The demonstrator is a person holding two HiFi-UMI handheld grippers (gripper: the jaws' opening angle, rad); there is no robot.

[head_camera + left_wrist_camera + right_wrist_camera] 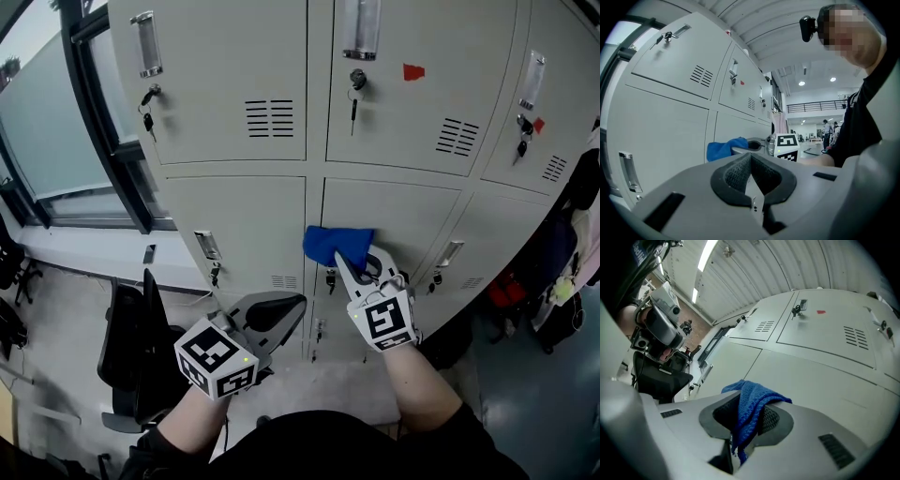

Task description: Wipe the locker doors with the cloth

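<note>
Overhead, the right gripper (359, 265) held the blue cloth (336, 244) against a lower locker door (412, 216), while the left gripper (286, 314) hung just beside it, apart from the metal. In the left gripper view, its jaws met on nothing. In the right gripper view, the jaws pinched only a narrow fold of cloth; a hard drag across the door could probably tug that fold free.

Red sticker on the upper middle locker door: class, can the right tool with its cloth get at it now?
Probably yes: the right tool holds the cloth at the lower door, and only bare locker surface separates it from the red sticker.
</note>
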